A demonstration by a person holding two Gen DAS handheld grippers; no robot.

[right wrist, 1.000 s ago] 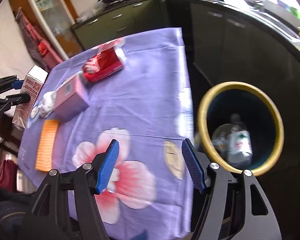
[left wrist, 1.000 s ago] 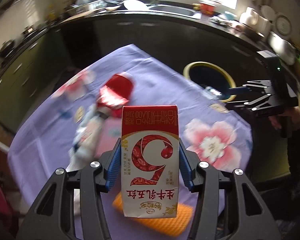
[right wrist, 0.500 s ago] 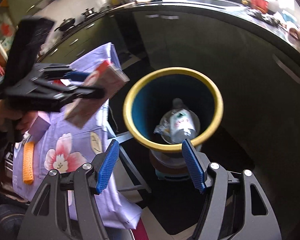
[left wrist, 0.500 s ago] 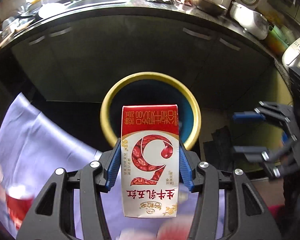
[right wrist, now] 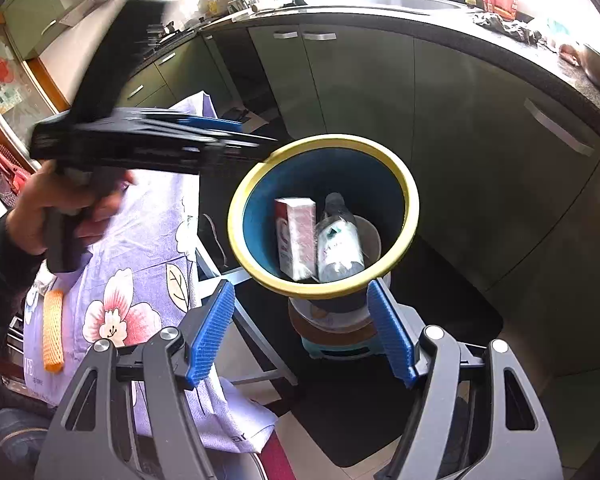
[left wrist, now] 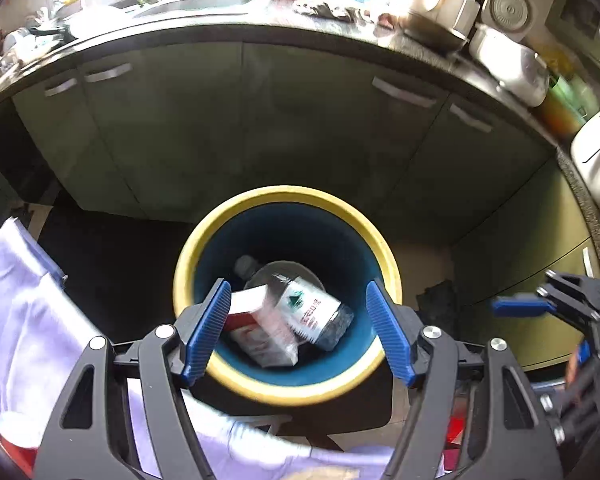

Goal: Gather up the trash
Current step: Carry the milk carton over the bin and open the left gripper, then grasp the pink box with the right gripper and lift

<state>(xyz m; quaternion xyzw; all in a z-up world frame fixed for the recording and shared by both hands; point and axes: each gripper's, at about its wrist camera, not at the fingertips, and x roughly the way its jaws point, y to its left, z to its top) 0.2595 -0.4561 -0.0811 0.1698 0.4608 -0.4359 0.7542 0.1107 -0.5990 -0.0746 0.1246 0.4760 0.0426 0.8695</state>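
Boxy carton point(left wrist: 266, 330) lies in round, yellow-rimmed bin point(left wrist: 236, 376).

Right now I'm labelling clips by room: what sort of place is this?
A home kitchen, most likely: a sink set in a dark countertop, green cabinets below, and appliances on the counter.
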